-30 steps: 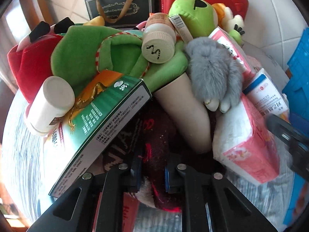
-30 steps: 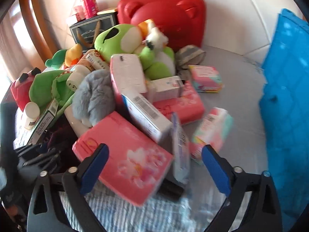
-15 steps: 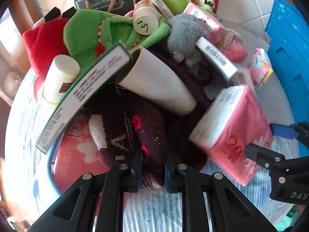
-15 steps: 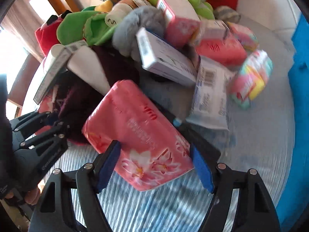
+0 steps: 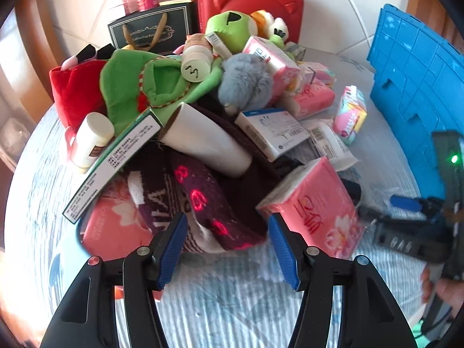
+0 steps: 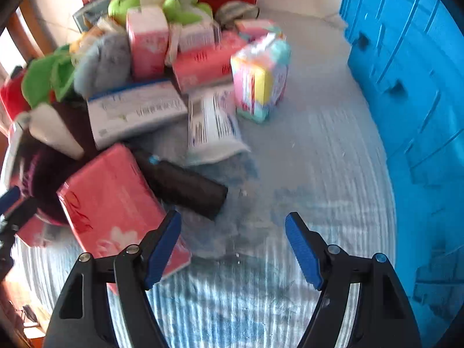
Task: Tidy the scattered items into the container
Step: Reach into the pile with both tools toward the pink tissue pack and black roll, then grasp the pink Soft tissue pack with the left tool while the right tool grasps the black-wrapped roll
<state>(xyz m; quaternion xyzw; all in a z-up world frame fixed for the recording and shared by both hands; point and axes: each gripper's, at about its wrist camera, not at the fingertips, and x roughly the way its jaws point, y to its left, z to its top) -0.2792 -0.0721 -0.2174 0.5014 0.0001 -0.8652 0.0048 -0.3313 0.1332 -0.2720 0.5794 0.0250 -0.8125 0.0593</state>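
Note:
A heap of scattered items lies on the striped cloth. My left gripper [image 5: 227, 232] hangs over the near edge of the heap, its jaws opening. A dark knit cloth [image 5: 197, 197] lies under the gap, and the pads do not press it. A pink tissue pack [image 5: 313, 203] leans just right of it. My right gripper [image 6: 232, 226] stands open over bare striped cloth, with that pink tissue pack [image 6: 116, 197] outside its left finger and a black bottle [image 6: 185, 185] beyond. The blue crate [image 6: 406, 87] stands along the right.
The heap holds a white cup [image 5: 203, 142], a green box [image 5: 116, 162], a grey plush [image 5: 246, 84], green plush toys and white boxes [image 6: 136, 110]. A colourful tissue pack [image 6: 261, 75] stands apart near the crate. A red case [image 5: 249, 3] and a black bag stand behind.
My left gripper was shut on the dark knit cloth; it has opened and drawn back. My right gripper had the pink pack between its fingers and has shifted right, off it.

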